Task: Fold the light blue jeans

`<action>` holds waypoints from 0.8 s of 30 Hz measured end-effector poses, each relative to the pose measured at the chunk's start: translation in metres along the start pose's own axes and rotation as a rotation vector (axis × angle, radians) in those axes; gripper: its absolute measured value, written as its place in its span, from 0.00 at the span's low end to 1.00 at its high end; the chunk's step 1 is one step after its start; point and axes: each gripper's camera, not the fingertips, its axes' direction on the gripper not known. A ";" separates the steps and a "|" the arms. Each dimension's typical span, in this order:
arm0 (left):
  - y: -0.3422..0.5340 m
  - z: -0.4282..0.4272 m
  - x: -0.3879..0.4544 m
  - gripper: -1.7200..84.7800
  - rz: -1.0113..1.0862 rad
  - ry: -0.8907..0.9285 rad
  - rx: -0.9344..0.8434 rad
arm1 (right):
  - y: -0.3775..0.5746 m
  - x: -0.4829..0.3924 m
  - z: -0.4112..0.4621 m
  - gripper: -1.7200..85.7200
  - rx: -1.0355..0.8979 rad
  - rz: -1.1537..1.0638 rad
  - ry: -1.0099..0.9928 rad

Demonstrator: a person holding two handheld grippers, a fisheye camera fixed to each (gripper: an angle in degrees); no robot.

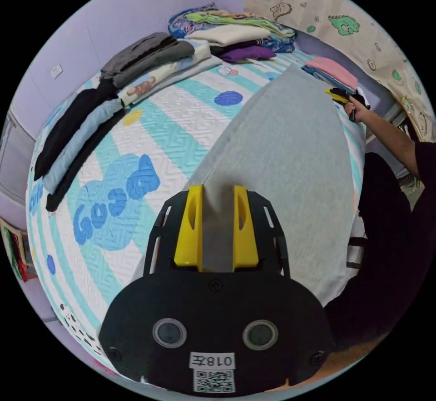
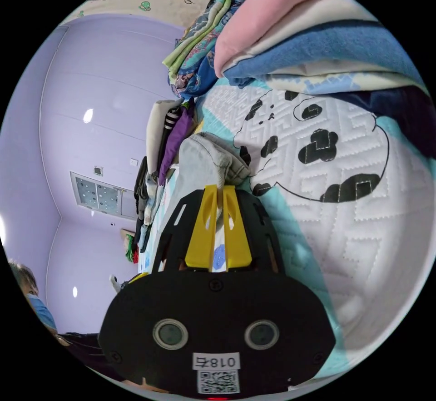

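On bed's left, folded stacks (image 1: 81,132) line the edge w/ bare quilt (image 1: 181,123) mid; left gripper (image 1: 217,192) jaws clamp grey-looking jeans (image 1: 290,146) spread rightward, right gripper (image 2: 218,192) jaws pinch their bunched end by stack (image 2: 295,32).

Matt grey cloth garment (image 1: 290,155); stitched, quilted bedspread (image 1: 181,123); smooth plastic tool (image 1: 217,201).

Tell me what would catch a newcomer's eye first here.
The large grey garment stretched taut above the bed, pinched in the left gripper and held at its far corner by the right gripper. Behind it, folded clothes line the patterned bedspread.
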 end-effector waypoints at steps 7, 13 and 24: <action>0.006 -0.016 -0.007 0.12 -0.035 -0.067 0.006 | -0.008 0.009 0.008 0.03 -0.001 0.011 -0.044; 0.024 -0.025 -0.010 0.04 -0.003 -0.118 -0.023 | -0.015 0.014 0.016 0.03 -0.003 0.013 -0.057; 0.101 -0.061 -0.054 0.01 0.018 -0.357 0.056 | -0.026 0.017 0.026 0.03 0.020 -0.026 -0.075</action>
